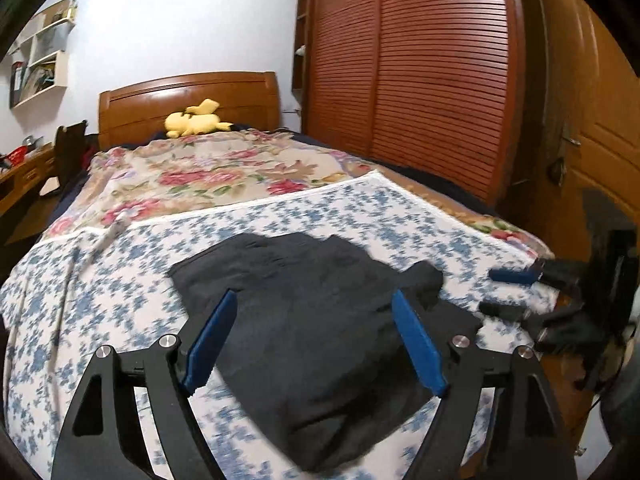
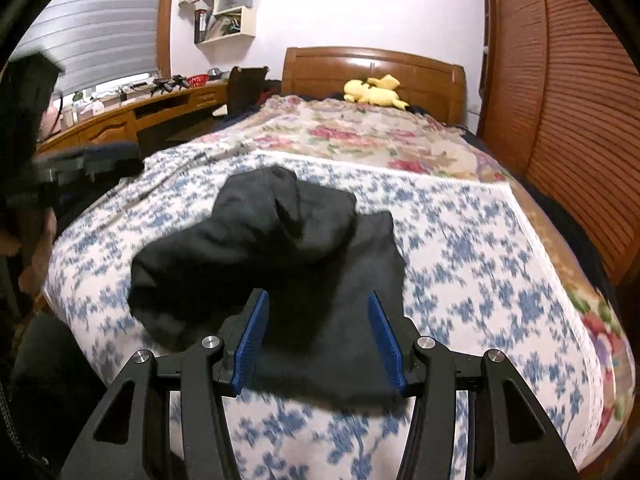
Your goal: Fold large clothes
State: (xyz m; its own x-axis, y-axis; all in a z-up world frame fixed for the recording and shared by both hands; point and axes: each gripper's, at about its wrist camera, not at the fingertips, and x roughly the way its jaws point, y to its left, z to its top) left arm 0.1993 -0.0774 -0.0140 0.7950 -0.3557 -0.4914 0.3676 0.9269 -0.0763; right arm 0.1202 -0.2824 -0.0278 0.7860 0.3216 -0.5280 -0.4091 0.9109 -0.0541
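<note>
A black garment (image 1: 320, 320) lies in a folded, bunched heap on the blue-flowered sheet (image 1: 100, 312) at the foot of the bed. My left gripper (image 1: 316, 300) is open above it, blue pads wide apart, holding nothing. The right gripper (image 1: 504, 292) shows at the right edge of the left wrist view, beside the garment. In the right wrist view the garment (image 2: 288, 248) is humped up in front of my open right gripper (image 2: 318, 300), which is empty. The left gripper (image 2: 96, 162) is blurred at the left.
A floral quilt (image 1: 208, 172) covers the far half of the bed. A yellow plush toy (image 1: 196, 120) lies by the wooden headboard (image 1: 188, 100). Slatted wardrobe doors (image 1: 420, 72) stand on the right, a desk (image 2: 132, 116) with clutter on the left.
</note>
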